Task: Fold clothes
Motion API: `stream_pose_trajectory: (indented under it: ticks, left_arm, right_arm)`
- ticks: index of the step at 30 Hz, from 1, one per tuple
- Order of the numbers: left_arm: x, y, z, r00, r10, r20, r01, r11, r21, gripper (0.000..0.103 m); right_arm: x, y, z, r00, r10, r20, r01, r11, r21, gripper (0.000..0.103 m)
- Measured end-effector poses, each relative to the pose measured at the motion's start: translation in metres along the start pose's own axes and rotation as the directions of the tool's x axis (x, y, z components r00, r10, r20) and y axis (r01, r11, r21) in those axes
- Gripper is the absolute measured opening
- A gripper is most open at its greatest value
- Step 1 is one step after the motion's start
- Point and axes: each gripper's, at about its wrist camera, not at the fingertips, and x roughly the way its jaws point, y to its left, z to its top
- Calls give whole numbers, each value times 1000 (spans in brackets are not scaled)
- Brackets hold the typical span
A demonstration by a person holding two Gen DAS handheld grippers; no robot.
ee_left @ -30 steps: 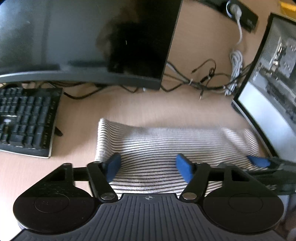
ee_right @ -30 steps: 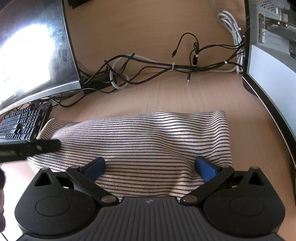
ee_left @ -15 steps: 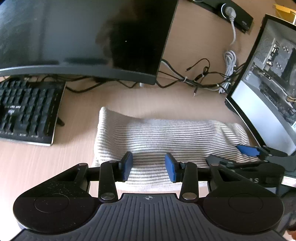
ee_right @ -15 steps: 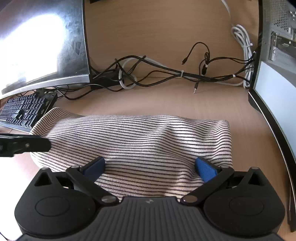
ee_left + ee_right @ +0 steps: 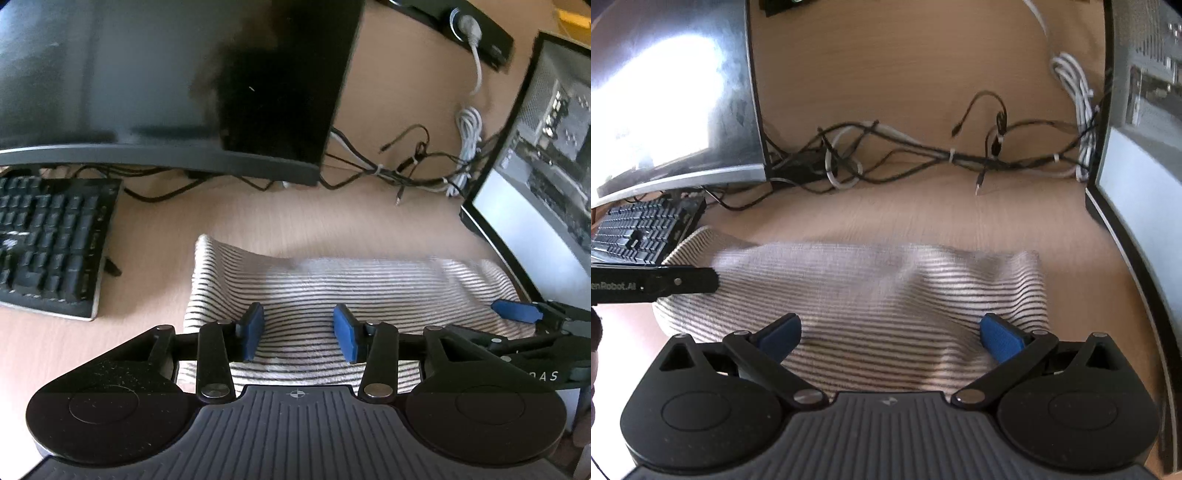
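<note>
White lettering on the left gripper's side in the right view reads "enRobot.AI", its start cut off by the frame edge. The striped cloth (image 5: pixel 332 291) lies folded on the counter (image 5: pixel 332 218) between keyboard (image 5: pixel 48 240) and right monitor (image 5: pixel 535 199), bare wood beyond its far edge up to the cables (image 5: pixel 923 155). The left gripper (image 5: pixel 298 332) stands partly open and the right gripper (image 5: pixel 890 336) wide open, both over the cloth's near edge, gripping nothing.

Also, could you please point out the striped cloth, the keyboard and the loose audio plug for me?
striped cloth (image 5: pixel 886 295), right wrist view, middle of the fabric.
keyboard (image 5: pixel 48 243), left wrist view, on its keys.
loose audio plug (image 5: pixel 977 184), right wrist view, tip of the dangling cable.
</note>
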Motion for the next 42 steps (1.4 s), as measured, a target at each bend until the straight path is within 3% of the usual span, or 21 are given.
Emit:
stream_pose_trajectory:
  ticks: [3, 7, 9, 12, 22, 31, 37, 40, 42]
  left_arm:
    - [-23, 1, 0, 1000, 17, 13, -17, 1000, -13, 45]
    - [-36, -2, -6, 1000, -23, -12, 23, 1000, -18, 50]
    - [-26, -5, -9, 999, -5, -31, 5, 1000, -3, 50]
    - [-11, -10, -10, 999, 25, -31, -24, 999, 22, 51]
    - [-3, -12, -6, 999, 39, -23, -38, 999, 38, 52]
    - [-2, -12, -6, 999, 31, -29, -30, 999, 35, 58]
    - [0, -12, -6, 999, 22, -32, -21, 999, 35, 64]
    - [1, -13, -7, 999, 23, -33, -22, 999, 39, 65]
    - [1, -14, -6, 999, 25, -32, -24, 999, 41, 65]
  right_arm:
    - [-7, -3, 4, 1000, -10, 30, 10, 1000, -12, 103]
    - [-16, -8, 10, 997, -22, 69, 24, 999, -28, 102]
    - [-8, -12, 11, 999, 14, 32, -14, 1000, -2, 95]
    - [16, -14, 6, 999, 12, -43, -11, 1000, 26, 95]
    - [48, -33, 11, 998, -13, -67, 17, 998, 65, 95]
    - [11, -13, 14, 995, -95, 26, 96, 995, -16, 95]
    - [-2, -10, -10, 996, -56, -75, 55, 998, -11, 95]
    - [-1, -12, -13, 996, -56, -73, 58, 998, 14, 90]
    - [-3, -13, -9, 996, -63, -56, 64, 998, 27, 72]
